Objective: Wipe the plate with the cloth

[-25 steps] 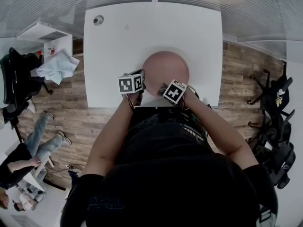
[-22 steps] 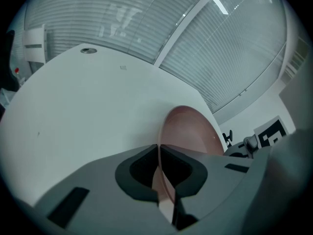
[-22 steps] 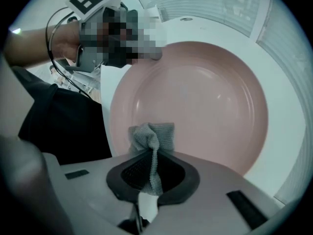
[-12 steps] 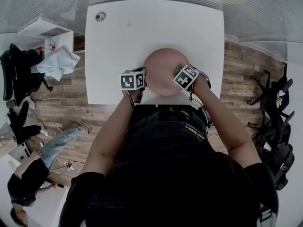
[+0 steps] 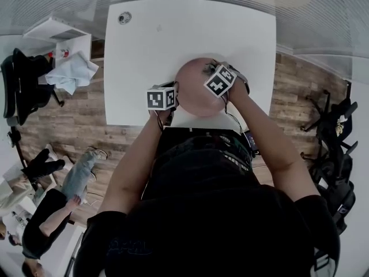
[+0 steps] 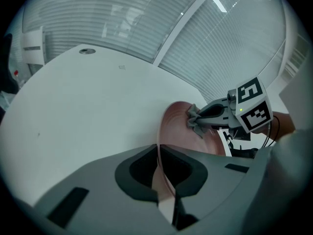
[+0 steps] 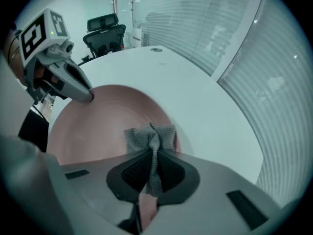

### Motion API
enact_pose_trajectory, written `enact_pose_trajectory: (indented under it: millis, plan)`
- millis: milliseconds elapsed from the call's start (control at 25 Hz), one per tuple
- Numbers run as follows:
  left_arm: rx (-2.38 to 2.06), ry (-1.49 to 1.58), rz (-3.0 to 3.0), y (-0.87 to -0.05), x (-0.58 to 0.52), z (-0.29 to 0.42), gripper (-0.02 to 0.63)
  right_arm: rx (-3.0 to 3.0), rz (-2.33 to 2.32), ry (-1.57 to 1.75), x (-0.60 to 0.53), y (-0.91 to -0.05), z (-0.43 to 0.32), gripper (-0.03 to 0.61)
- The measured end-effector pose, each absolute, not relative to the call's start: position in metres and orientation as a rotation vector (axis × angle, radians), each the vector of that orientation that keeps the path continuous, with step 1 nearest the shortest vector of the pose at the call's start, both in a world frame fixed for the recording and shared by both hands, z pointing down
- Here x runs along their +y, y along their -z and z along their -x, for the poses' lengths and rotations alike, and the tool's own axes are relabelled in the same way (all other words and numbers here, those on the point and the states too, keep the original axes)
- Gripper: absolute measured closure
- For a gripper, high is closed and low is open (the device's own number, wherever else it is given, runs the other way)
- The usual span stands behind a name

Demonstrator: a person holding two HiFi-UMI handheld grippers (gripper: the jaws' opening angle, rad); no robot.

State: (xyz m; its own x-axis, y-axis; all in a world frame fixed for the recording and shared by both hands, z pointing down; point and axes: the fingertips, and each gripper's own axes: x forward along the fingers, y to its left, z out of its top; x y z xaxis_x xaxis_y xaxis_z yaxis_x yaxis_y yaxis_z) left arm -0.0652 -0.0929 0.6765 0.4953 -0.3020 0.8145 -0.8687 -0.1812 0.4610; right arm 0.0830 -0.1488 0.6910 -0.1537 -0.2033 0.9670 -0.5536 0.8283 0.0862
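Pinkish-brown and shallow, the plate (image 5: 193, 91) lies on the white table (image 5: 173, 33), near the table's edge closest to the person. The right gripper (image 7: 152, 156) has just swept across it. A second ago its marker cube sat over the plate's near edge; half a second ago it was over the right rim. Now it hangs over the far right part of the plate. Its jaws are clamped on the grey cloth (image 7: 150, 137), whose bunched end spreads out just beyond the jaw tips, against the plate's far rim. It seems to be touching the surface there, though the angle leaves that uncertain.

I judge this to be a wiping stroke in progress: the right side has been covered, while the middle and left of the plate have yet to be wiped.

The left gripper (image 6: 158, 155) has not shifted between frames. It is at the plate's left rim, jaws pinched nearly together on the thin edge, steadying the plate.
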Motion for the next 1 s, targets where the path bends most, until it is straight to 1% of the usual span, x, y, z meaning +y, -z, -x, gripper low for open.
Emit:
enact_pose_trajectory:
  millis: [200, 520, 720, 1000]
  plan:
    - [-1.004, -0.680, -1.722, -0.676, -0.094, 0.066, 0.584, -1.818, -0.518, -0.246, -0.157, -0.689, -0.037, 0.543]
    - [-1.030, -0.646, -1.702, -0.675, -0.096, 0.066, 0.584, -1.934, -0.392, -0.266, -0.118, -0.685, 0.016, 0.543]
    - [-1.042, -0.622, -1.691, -0.676, -0.097, 0.066, 0.584, -1.963, -0.319, -0.350, -0.079, -0.685, 0.024, 0.543]
    - [-1.043, -0.610, -1.688, -0.676, -0.098, 0.065, 0.584, -1.952, -0.254, -0.389, -0.027, -0.685, 0.011, 0.543]
